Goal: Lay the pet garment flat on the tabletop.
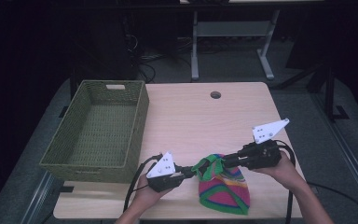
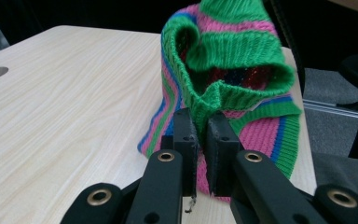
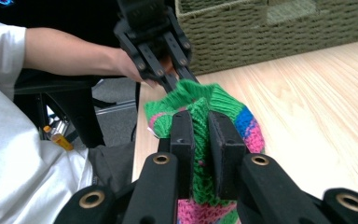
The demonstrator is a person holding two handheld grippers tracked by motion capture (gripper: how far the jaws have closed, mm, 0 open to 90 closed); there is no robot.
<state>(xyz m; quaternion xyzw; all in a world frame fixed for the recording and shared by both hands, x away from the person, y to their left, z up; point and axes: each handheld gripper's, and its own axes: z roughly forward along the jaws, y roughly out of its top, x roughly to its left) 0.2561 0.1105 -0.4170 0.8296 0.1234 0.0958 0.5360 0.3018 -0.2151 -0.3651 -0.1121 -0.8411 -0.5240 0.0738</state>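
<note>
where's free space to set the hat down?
Bare tabletop between the basket and the table's right edge, up to the cable hole. The basket's inside is empty too. Crowded at the near edge: left gripper and right gripper both clamp the knit hat.

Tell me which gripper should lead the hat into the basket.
Left, probably. The left gripper and right gripper both pinch the knit hat's green cuff, but the left one is nearer the green basket at the table's left.
</note>
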